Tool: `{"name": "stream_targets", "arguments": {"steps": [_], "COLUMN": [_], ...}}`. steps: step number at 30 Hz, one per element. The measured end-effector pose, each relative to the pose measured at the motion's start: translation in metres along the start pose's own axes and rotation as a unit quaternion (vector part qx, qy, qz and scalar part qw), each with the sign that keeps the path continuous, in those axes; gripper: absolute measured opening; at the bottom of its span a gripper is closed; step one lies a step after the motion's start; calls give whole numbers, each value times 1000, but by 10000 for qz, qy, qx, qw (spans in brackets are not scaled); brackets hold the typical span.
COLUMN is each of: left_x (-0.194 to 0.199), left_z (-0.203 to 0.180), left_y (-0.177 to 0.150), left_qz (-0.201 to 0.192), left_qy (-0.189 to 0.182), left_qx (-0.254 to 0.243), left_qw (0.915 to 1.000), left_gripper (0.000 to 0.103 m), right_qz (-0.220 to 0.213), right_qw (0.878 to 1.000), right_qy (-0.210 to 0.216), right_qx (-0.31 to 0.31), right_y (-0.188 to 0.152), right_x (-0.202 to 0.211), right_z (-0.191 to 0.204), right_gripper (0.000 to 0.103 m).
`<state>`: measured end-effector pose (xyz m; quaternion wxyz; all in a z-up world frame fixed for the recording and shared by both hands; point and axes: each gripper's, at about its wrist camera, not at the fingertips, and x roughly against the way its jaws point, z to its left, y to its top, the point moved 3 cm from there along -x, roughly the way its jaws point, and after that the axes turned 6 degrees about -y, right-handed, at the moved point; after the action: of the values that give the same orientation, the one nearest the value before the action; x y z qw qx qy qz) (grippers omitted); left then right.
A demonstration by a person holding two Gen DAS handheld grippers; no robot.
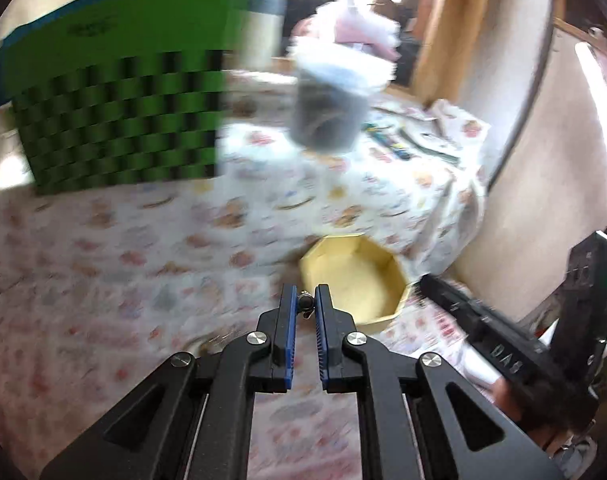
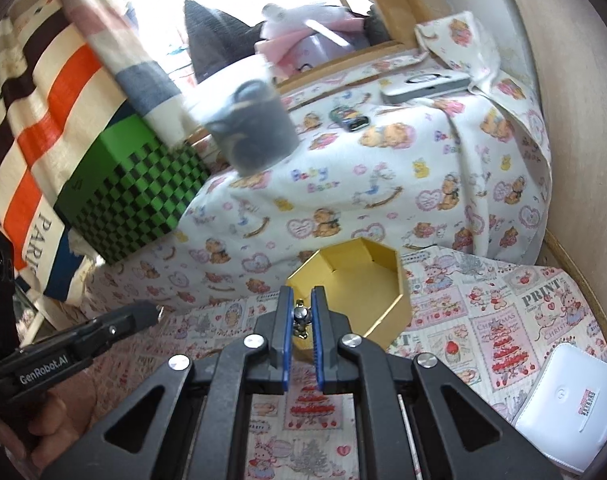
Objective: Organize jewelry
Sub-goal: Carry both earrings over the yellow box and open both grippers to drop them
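Observation:
An open yellow hexagonal box (image 1: 367, 276) (image 2: 367, 280) lies empty on the patterned cloth, just beyond both grippers. In the left wrist view, my left gripper (image 1: 306, 298) is shut on a small dark jewelry piece (image 1: 304, 305) pinched between its blue pads, near the box's left rim. In the right wrist view, my right gripper (image 2: 302, 302) is shut on a small metal charm (image 2: 301, 317) with gold-coloured bits, just in front of the box's near corner. Each gripper also shows in the other's view: right gripper (image 1: 429, 282), left gripper (image 2: 153, 311), one on either side of the box.
A green checkered box (image 1: 115, 120) (image 2: 131, 200) stands at the back left. A clear tub with dark contents (image 1: 331, 108) (image 2: 251, 128) sits on the raised teddy-bear cloth behind. A white pouch (image 2: 563, 412) lies front right. A small dark gadget (image 2: 349, 118) and a white device (image 2: 423, 84) lie farther back.

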<state>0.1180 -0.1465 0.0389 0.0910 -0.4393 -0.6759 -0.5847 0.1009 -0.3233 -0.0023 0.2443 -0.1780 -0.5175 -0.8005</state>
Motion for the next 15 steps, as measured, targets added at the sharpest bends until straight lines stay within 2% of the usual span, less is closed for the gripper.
{"name": "stream_targets", "arguments": {"steps": [2,4,8,15], "left_x": [-25,-59,-103,-115], "left_z": [-6,-10,-9,-8], "left_y": [3,5,0,-11], "left_qz": [120,440,876,855], "left_qy": [-178,-361,-314,-280], "left_qx": [130,307,501,492], "left_qw": [9997,9979,9944,9947], "left_gripper": [8,8,8,8], "right_qz": [14,148,308,443], "right_qw": [9999,9996,9988,9985], "right_qy": [-55,-49,-65,-202], "right_qx": [-99,-219,-364,-269], "right_y": [2,3,2,-4], "right_x": [-5,-13,-21,-35], "right_z": [-9,-19,-32,-32], "right_gripper": [8,8,8,8]}}
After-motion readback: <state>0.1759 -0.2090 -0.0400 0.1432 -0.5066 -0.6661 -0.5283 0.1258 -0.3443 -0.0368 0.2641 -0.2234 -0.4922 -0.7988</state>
